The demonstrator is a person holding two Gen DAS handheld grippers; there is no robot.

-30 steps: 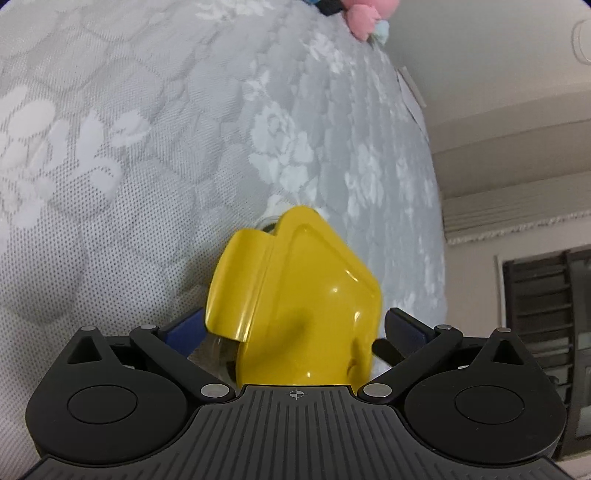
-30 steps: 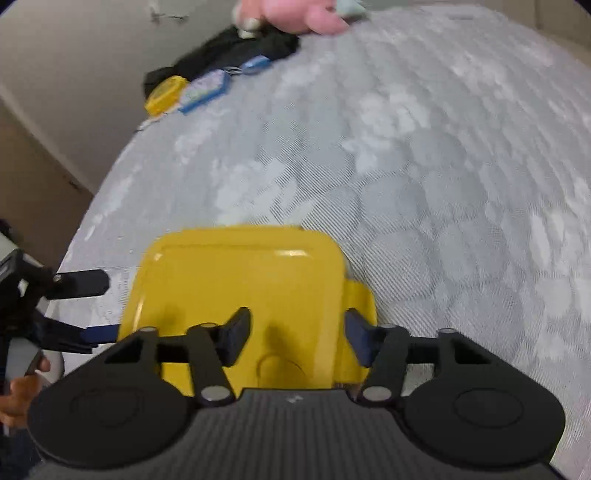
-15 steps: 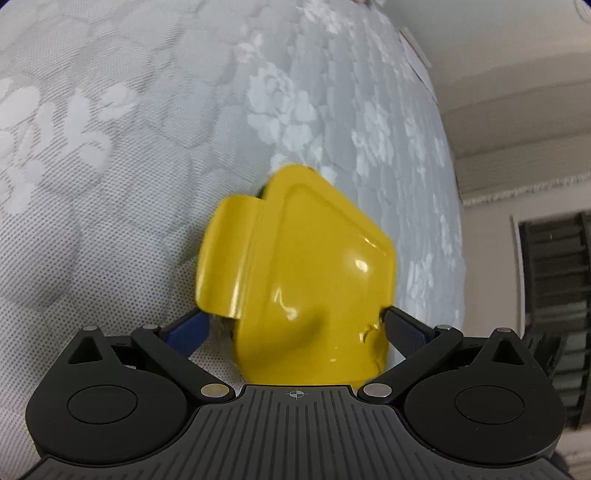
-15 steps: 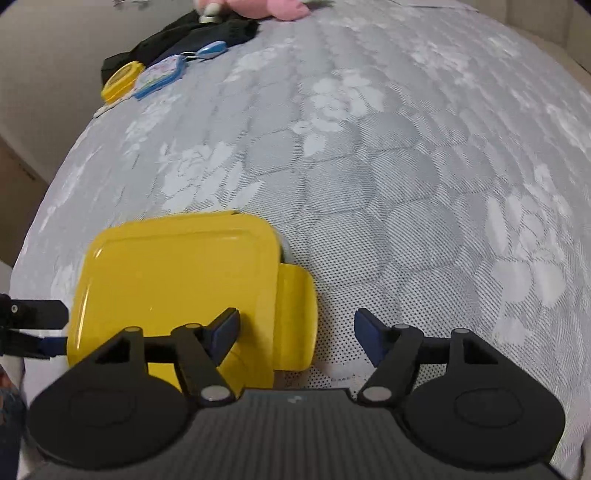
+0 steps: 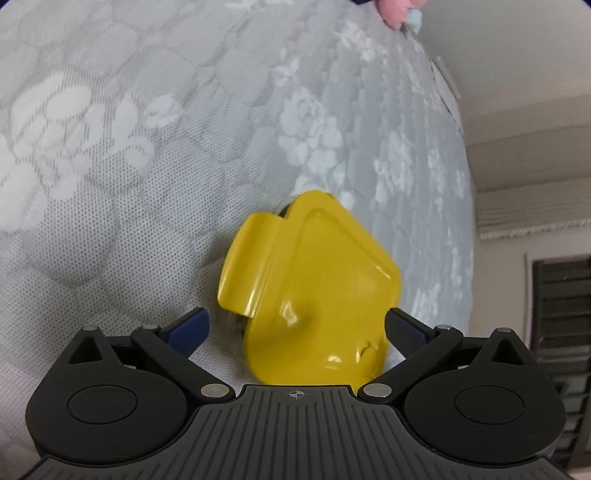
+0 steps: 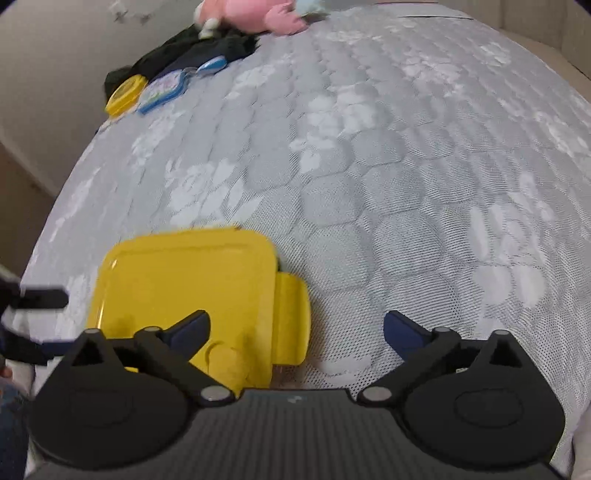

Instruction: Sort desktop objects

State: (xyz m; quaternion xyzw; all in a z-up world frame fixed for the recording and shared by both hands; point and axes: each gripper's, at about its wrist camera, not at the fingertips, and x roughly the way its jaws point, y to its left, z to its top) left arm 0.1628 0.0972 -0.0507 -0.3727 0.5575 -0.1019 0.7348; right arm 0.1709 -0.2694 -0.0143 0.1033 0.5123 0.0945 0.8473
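A yellow-lidded box point(image 5: 314, 295) with a flap latch lies on the grey flowered mattress point(image 5: 147, 147). My left gripper point(image 5: 295, 328) is open, its fingers to either side of the box, not pressing it. In the right wrist view the same box point(image 6: 184, 288) sits at the lower left. My right gripper point(image 6: 295, 328) is open and empty, its left finger above the lid, its right finger over bare mattress. The other gripper's finger point(image 6: 40, 299) shows at the left edge.
At the far end of the mattress point(image 6: 406, 166) lie a pink plush toy point(image 6: 258, 14), a black cloth point(image 6: 192, 51), a small yellow round case point(image 6: 125, 94) and a blue-edged card point(image 6: 162, 92). The mattress edge drops off at the left.
My left gripper has opened and let go of the yellow box. My right gripper has opened wider and shifted right, off the box.
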